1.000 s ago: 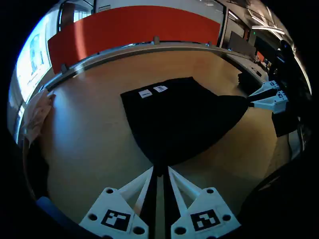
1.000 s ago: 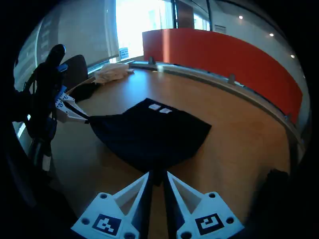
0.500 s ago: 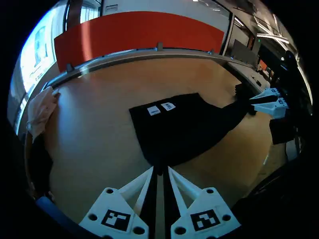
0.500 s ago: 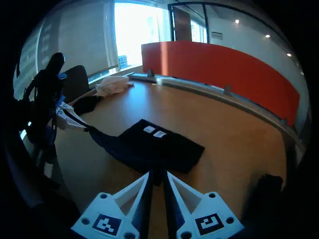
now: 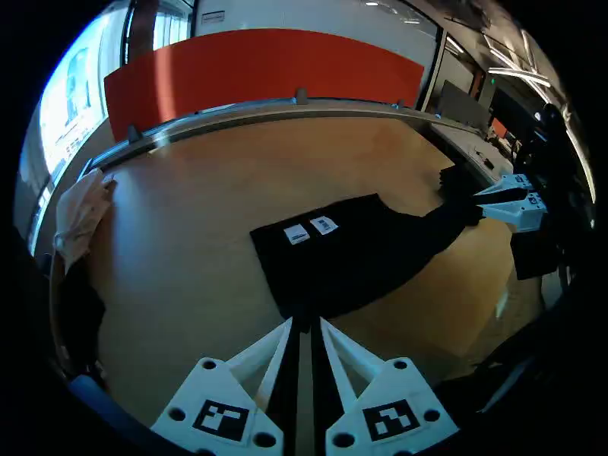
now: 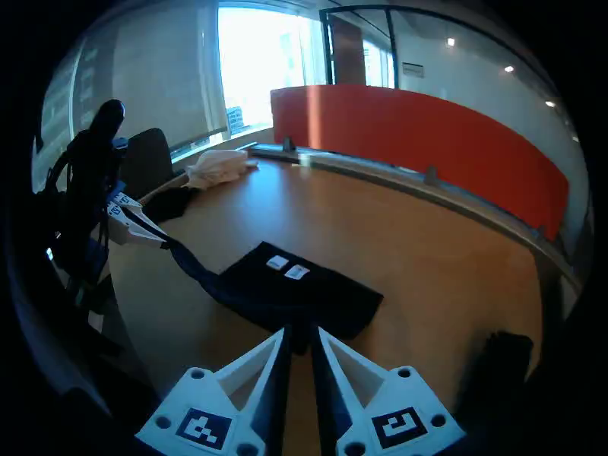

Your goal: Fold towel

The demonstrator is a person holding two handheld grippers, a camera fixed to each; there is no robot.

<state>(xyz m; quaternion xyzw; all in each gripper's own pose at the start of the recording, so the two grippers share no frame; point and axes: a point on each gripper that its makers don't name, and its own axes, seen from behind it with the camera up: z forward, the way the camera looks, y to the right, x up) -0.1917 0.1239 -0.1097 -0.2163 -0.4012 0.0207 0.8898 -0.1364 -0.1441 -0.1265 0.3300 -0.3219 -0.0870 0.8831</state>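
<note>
We clamp left gripper (image 5: 304, 327) and right gripper (image 6: 302, 334) on corners of the black towel (image 5: 357, 247), whose two white tags (image 5: 296, 234) are too small to read.

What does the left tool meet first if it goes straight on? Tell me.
The towel: the left tool grips its near corner, and the rest of the cloth lies on the table right ahead. Depth past it is unclear.
</note>
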